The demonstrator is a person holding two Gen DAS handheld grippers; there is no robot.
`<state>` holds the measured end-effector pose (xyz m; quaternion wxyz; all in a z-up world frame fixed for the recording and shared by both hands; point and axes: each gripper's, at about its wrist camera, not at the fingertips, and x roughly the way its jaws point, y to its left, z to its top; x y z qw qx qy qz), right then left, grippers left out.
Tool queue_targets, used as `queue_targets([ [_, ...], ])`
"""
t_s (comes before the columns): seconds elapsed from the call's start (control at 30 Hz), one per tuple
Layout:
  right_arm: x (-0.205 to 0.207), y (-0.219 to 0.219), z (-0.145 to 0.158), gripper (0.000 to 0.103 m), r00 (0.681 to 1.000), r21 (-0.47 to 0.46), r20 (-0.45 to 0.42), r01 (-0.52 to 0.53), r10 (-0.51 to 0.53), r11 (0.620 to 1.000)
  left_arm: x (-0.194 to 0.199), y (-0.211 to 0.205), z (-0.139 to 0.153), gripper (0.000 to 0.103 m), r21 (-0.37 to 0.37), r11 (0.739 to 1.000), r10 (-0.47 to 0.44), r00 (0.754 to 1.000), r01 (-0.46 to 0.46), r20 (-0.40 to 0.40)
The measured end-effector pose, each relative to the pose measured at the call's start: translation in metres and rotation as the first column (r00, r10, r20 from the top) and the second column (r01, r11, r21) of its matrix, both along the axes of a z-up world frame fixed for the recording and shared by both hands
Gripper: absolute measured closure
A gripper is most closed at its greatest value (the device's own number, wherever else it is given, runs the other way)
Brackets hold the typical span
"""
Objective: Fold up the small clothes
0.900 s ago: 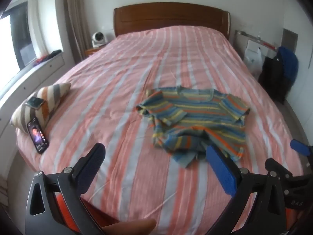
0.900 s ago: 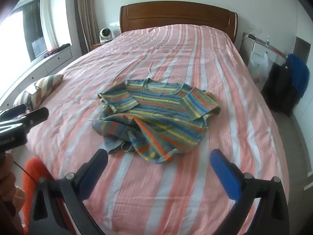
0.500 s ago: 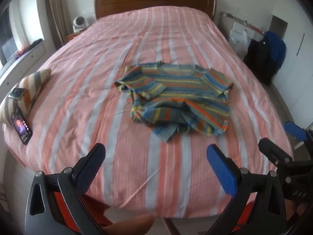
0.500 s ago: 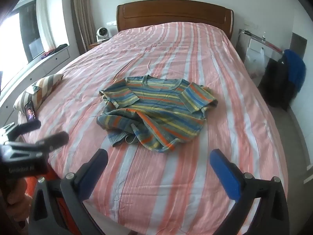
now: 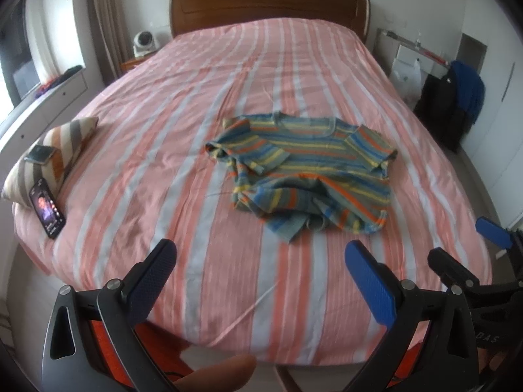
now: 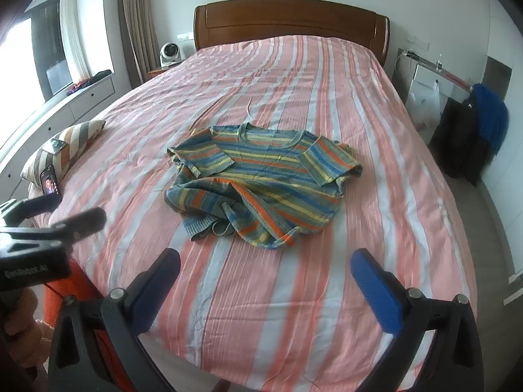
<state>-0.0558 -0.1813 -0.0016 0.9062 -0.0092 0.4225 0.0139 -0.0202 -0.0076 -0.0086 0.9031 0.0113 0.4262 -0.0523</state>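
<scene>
The striped shirt [image 5: 304, 176] lies near the middle of the bed [image 5: 202, 170], somewhat toward the foot edge, with its neckline facing the headboard [image 5: 268, 6]; its upper part and sleeves are fairly flat, while the hem end nearest the foot edge is bunched and rumpled, so it is not yet folded and probably needs spreading first. Both tools hang over the foot edge of the bed, angled down toward the cover and well apart from the garment: the left tool [image 5: 258, 281] has its fingers spread wide with nothing between them, and the right tool [image 6: 264, 281] is likewise spread wide and empty. That wide, empty stance looks like readiness to reach in and take two points of the crumpled hem at once, one on each side. The bed carries a pink, orange and white striped cover, mostly smooth with light creases, giving a broad soft surface for folding. At its left edge sits a striped cushion [image 5: 52, 156] with a small device on top and a lit phone [image 5: 47, 207] leaning beside it. Beyond the bed stand a small fan [image 6: 170, 54] on a nightstand by the curtain, a window ledge on the left, and dark and blue clothes [image 6: 474, 130] hanging by the right wall.
</scene>
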Motion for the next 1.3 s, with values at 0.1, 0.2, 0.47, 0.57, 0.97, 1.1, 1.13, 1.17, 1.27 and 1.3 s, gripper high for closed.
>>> queue_targets([
  [0.1, 0.0008, -0.0001, 0.0002, 0.0, 1.0, -0.001, -0.002, 0.0, 0.0, 1.0, -0.0001, -0.0005, -0.0001, 0.0, -0.002, 1.0, -0.007, 1.0, 0.007, -0.007],
  [0.2, 0.0003, -0.0001, 0.0003, 0.0, 1.0, 0.0, 0.003, -0.005, 0.005, 1.0, -0.0003, -0.0024, -0.0012, 0.0, 0.006, 1.0, -0.015, 1.0, 0.015, -0.008],
  [0.47, -0.0005, -0.0014, -0.0036, 0.0, 1.0, 0.014, -0.012, 0.007, -0.006, 1.0, -0.0015, -0.0064, -0.005, 0.0, 0.016, 1.0, -0.01, 1.0, 0.011, -0.012],
  [0.57, -0.0017, -0.0017, -0.0017, 0.0, 1.0, 0.017, -0.006, 0.008, -0.008, 1.0, -0.0019, -0.0056, -0.005, 0.0, 0.017, 1.0, -0.007, 1.0, 0.008, -0.009],
  [0.97, -0.0014, -0.0023, -0.0037, 0.0, 1.0, 0.028, -0.006, 0.013, -0.013, 1.0, -0.0035, -0.0061, -0.0044, 0.0, 0.027, 1.0, -0.002, 1.0, 0.002, -0.008],
  [1.1, -0.0018, -0.0026, -0.003, 0.0, 1.0, 0.029, -0.002, 0.012, -0.012, 0.999, -0.0032, -0.0062, -0.0043, 0.0, 0.027, 1.0, -0.003, 1.0, 0.004, -0.009],
  [1.13, -0.0019, -0.0022, -0.0032, 0.0, 1.0, 0.03, -0.002, 0.013, -0.013, 0.999, -0.0033, -0.0062, -0.0043, 0.0, 0.028, 1.0, -0.003, 1.0, 0.004, -0.009],
  [1.17, -0.0019, -0.002, -0.0034, 0.0, 1.0, 0.031, -0.004, 0.013, -0.013, 0.999, -0.0034, -0.0062, -0.0043, 0.0, 0.028, 1.0, -0.003, 1.0, 0.003, -0.008],
  [1.27, -0.0015, -0.0021, -0.0044, 0.0, 1.0, 0.035, -0.009, 0.016, -0.015, 0.999, -0.0033, -0.006, -0.0043, 0.0, 0.027, 1.0, -0.002, 1.0, 0.002, -0.009],
  [1.3, -0.0014, -0.0021, -0.0046, 0.0, 1.0, 0.035, -0.01, 0.016, -0.015, 0.999, -0.0034, -0.006, -0.0044, 0.0, 0.026, 1.0, -0.001, 1.0, 0.001, -0.009],
])
